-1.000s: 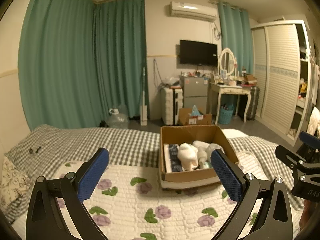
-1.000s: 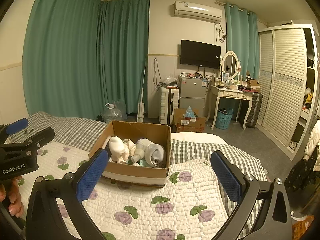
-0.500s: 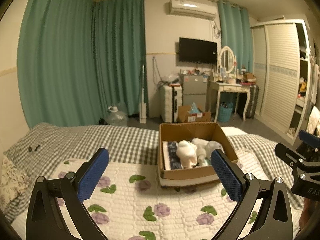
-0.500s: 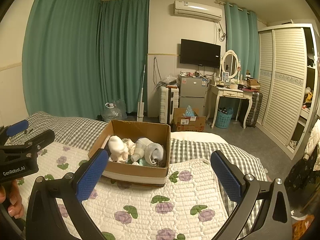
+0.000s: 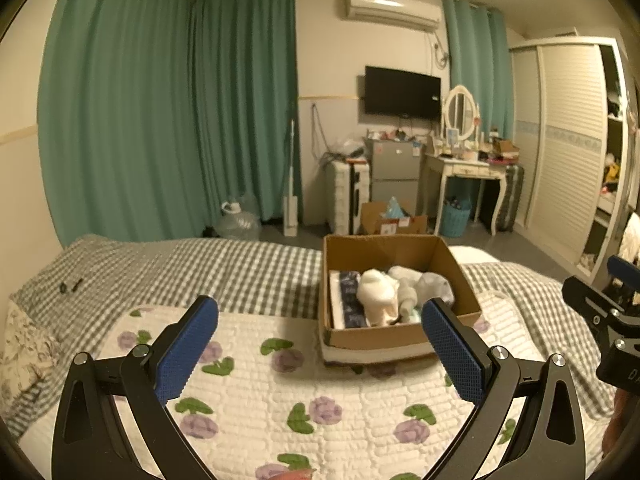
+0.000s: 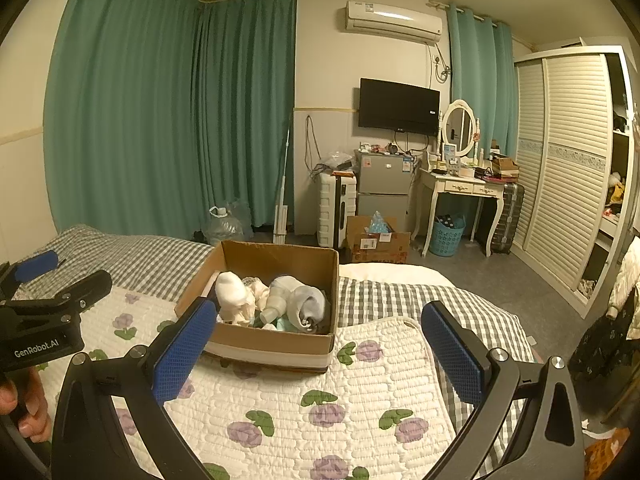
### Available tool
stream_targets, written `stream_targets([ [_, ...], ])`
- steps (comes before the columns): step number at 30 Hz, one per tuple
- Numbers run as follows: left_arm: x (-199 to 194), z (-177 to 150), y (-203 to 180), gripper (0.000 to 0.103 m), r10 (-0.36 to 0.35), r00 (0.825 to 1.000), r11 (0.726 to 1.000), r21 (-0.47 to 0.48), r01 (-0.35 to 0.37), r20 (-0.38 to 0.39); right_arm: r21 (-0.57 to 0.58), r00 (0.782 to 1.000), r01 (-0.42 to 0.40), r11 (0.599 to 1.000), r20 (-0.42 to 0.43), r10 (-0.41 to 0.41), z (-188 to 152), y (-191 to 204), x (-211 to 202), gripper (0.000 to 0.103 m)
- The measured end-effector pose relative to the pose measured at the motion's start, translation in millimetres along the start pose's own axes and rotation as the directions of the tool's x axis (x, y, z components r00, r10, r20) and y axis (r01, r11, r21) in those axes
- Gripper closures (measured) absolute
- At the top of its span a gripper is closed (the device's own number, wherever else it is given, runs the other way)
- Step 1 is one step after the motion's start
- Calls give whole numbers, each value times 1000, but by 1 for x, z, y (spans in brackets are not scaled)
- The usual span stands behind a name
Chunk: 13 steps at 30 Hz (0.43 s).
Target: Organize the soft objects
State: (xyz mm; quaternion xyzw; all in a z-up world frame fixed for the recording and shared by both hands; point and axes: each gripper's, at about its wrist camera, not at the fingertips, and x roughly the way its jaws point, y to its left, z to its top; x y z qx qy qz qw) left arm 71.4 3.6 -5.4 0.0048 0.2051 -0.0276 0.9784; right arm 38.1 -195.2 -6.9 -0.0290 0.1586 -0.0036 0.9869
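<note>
An open cardboard box (image 5: pixel 400 342) (image 6: pixel 276 344) stands on the flowered quilt (image 5: pixel 340 400) (image 6: pixel 360 392) of a bed. Inside lie rolled white socks (image 5: pixel 376 292) (image 6: pixel 230 286), a grey roll (image 6: pixel 308 306) (image 5: pixel 434 286), and a dark folded cloth (image 5: pixel 348 300) along its left wall. My left gripper (image 5: pixel 320 350) is open with nothing between its blue pads, short of the box and a little left of it. My right gripper (image 6: pixel 318 350) is open too, empty, with the box just beyond its left pad. Each gripper shows at the edge of the other's view.
A grey checked blanket (image 5: pixel 192 268) covers the bed beyond the quilt. Past the bed are a water jug (image 5: pixel 236 222), a white suitcase (image 6: pixel 336 208), a floor carton (image 6: pixel 376 240), a dressing table (image 6: pixel 460 188), a wardrobe (image 6: pixel 568 168) and green curtains (image 5: pixel 168 112). A hand (image 6: pixel 20 404) holds the left gripper.
The left wrist view has drifted slightly, so the box sits a touch lower and more central. Both grippers stay open; the right view is nearly unchanged.
</note>
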Motion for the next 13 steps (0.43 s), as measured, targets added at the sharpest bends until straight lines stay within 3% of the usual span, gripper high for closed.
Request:
stream_targets([
  [13, 4, -2, 1, 0, 5, 1000, 1000, 16, -5, -17, -4, 1000, 3, 1000, -9, -3, -2, 3, 3, 0],
])
